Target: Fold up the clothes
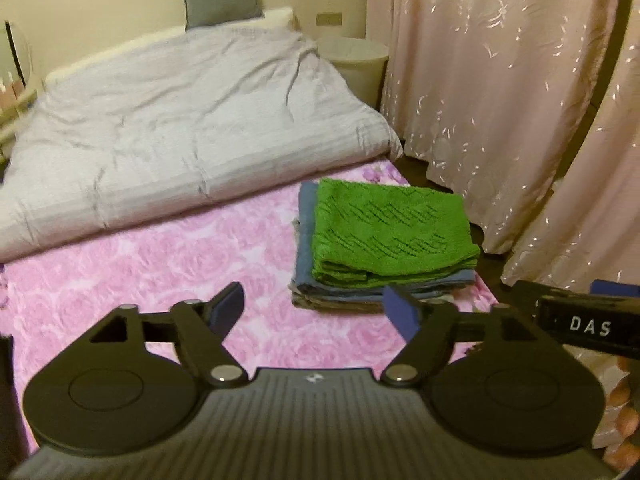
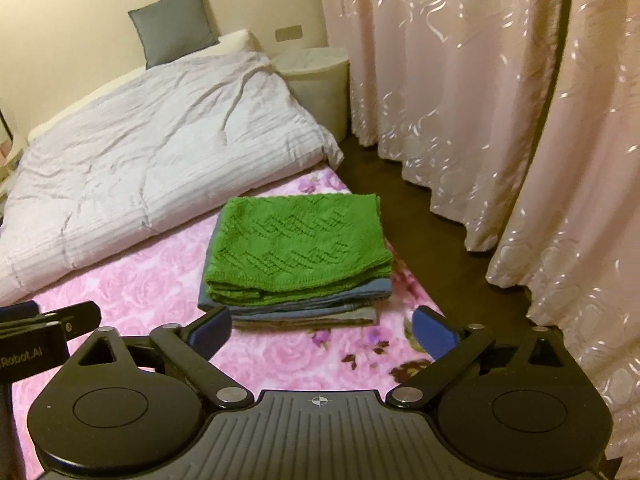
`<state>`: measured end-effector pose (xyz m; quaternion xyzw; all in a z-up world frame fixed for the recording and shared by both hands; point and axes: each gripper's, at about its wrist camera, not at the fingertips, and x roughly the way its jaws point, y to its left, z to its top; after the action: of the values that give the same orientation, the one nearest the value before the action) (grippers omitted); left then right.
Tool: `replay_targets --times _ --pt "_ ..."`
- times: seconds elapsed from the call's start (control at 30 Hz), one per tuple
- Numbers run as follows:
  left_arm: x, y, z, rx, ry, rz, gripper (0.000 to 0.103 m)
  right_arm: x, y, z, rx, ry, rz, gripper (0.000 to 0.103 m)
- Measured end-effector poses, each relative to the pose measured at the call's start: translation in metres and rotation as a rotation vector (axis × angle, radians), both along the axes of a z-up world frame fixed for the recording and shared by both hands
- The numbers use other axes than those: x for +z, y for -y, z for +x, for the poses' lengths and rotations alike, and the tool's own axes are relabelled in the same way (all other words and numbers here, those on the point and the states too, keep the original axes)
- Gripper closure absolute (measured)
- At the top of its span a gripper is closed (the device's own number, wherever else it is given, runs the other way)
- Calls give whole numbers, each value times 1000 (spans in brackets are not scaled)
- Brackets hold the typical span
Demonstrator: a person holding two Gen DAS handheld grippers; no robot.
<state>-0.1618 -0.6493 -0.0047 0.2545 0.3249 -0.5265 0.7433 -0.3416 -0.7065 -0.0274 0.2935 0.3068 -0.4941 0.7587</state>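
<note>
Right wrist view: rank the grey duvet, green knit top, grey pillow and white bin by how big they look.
1. grey duvet
2. green knit top, though it lies nearer the camera
3. grey pillow and white bin: look alike, both far back, so unranked

Warm, dim indoor light gives both views a yellowish cast, with soft shadows and no harsh glare. Fisheye distortion bends the curtains (image 2: 500, 100) and the bed (image 1: 140, 280) toward dark vignetted corners. Fine detail is soft and slightly smeared, most at the edges.
</note>
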Motion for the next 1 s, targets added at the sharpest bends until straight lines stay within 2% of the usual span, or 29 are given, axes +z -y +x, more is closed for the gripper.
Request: replay_targets --times 0.23,0.6,1.0 --pt "12 -27 -6 -25 -1 -29 26 15 -30 -8 -40 -3 -44 0" --pt "22 -68 -11 -70 -9 -33 23 24 -86 -16 -97 -18 -40 0" --pt "19 -89 -10 -20 -6 -16 20 30 -94 -8 -54 -45 -40 0"
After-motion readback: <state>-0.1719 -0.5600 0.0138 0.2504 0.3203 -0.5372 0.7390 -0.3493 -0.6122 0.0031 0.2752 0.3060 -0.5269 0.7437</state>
